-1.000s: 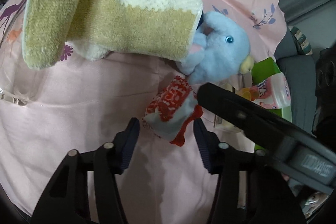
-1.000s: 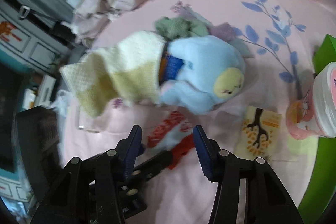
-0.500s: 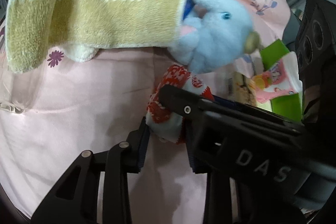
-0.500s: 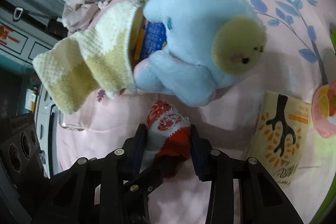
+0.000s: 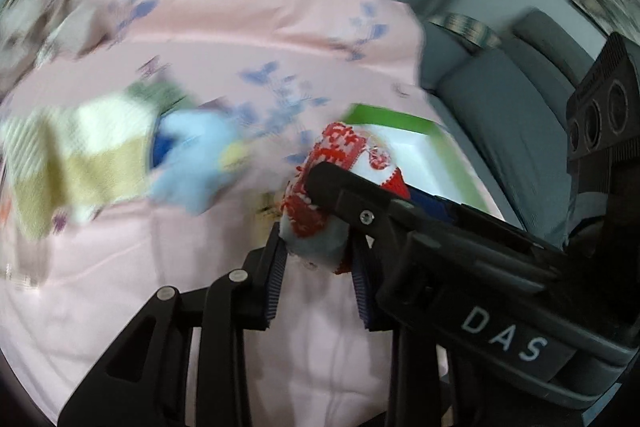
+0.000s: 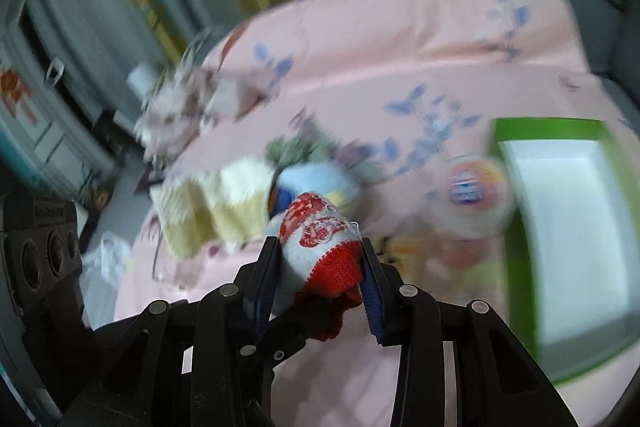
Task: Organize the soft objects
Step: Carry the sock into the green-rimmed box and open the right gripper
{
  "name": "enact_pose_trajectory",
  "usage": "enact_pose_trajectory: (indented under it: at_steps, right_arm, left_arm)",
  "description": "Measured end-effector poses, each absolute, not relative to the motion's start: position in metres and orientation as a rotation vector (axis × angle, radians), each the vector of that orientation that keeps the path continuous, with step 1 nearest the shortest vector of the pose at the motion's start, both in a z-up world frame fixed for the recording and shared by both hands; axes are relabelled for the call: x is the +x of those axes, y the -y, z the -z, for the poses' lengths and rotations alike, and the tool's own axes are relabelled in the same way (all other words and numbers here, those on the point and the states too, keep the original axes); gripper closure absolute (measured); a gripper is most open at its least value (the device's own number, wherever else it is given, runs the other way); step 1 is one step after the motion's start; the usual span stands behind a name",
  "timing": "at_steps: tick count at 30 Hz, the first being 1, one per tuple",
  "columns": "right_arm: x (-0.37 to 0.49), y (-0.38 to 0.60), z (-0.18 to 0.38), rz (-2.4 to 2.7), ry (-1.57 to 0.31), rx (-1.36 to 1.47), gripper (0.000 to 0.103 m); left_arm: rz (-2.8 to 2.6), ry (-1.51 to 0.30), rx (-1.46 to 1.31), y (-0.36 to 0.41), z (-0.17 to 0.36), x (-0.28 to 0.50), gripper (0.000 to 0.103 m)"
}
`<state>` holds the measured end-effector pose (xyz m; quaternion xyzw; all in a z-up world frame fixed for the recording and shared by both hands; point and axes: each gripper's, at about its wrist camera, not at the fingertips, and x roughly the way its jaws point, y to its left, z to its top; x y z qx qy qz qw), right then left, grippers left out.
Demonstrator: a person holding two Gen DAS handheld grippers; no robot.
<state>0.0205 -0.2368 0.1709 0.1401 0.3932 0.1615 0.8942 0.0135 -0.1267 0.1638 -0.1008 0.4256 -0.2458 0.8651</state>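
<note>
A pink sheet (image 6: 400, 75) carries a green tray (image 6: 560, 131) at its right edge and a blue plush (image 5: 192, 163) mid-surface. Above the sheet, left gripper (image 5: 316, 259) and right gripper (image 6: 320, 263) both pinch one red-and-white sock (image 6: 320, 239).

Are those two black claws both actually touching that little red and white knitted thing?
Touching. In the right wrist view the right gripper squeezes the knitted sock between its pads; in the left wrist view the left gripper pinches its other end.
</note>
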Motion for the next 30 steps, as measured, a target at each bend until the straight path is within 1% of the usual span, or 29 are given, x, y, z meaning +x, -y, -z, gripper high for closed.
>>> enact_pose_trajectory:
  at_steps: [4, 6, 12, 18, 26, 30]
  right_arm:
    - [0.001, 0.288, -0.183, -0.222, -0.737, 0.362, 0.063]
    - [-0.004, 0.311, -0.182, -0.168, -0.717, 0.405, 0.063]
    - [0.003, 0.379, -0.162, -0.033, -0.746, 0.544, 0.063]
    - [0.014, 0.410, -0.131, 0.056, -0.821, 0.619, 0.062]
    - [0.016, 0.436, -0.101, 0.109, -0.875, 0.689, 0.062]
    - [0.017, 0.440, -0.097, 0.108, -0.882, 0.702, 0.062]
  left_arm:
    - [0.617, -0.858, -0.119, 0.176, -0.181, 0.008, 0.074]
    - [0.668, -0.873, -0.081, 0.207, -0.182, 0.011, 0.074]
    - [0.777, -0.943, -0.030, 0.264, -0.157, 0.031, 0.074]
    - [0.801, -1.009, 0.000, 0.300, -0.134, 0.045, 0.074]
    - [0.801, -1.065, 0.033, 0.322, -0.112, 0.051, 0.073]
    - [0.789, -1.074, 0.036, 0.322, -0.112, 0.051, 0.070]
